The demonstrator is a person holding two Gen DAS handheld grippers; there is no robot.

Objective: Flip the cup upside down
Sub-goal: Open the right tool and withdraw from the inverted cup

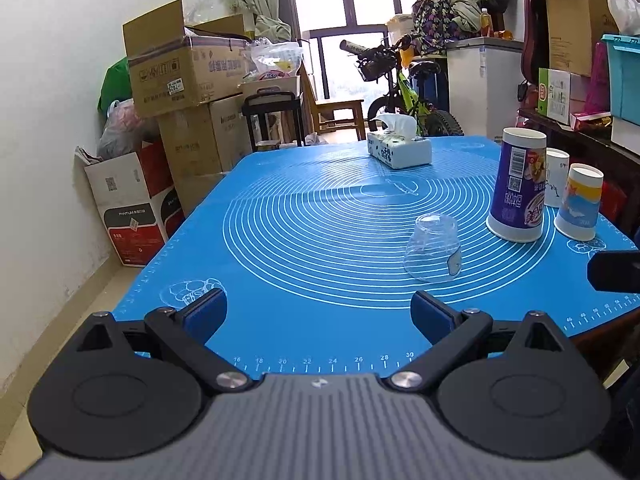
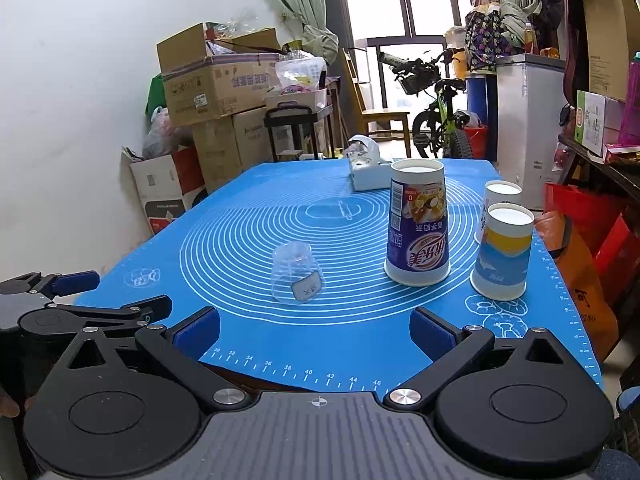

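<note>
A clear plastic cup [image 1: 433, 249] with a small label stands upside down on the blue mat [image 1: 300, 240]; it also shows in the right wrist view [image 2: 296, 273]. A tall purple paper cup [image 1: 517, 184] [image 2: 418, 222], a blue-and-yellow paper cup [image 1: 579, 202] [image 2: 502, 252] and a white cup [image 1: 557, 178] [image 2: 500, 196] behind them all stand upside down to the right. My left gripper [image 1: 318, 316] is open and empty above the mat's near edge, short of the clear cup. My right gripper [image 2: 316, 330] is open and empty, also at the near edge.
A tissue box [image 1: 399, 146] [image 2: 366, 170] sits at the mat's far end. Stacked cardboard boxes [image 1: 180, 72] stand left of the table, a bicycle [image 1: 404, 88] and a white cabinet [image 1: 484, 84] behind it. The left gripper's body [image 2: 52, 312] shows at the right wrist view's left edge.
</note>
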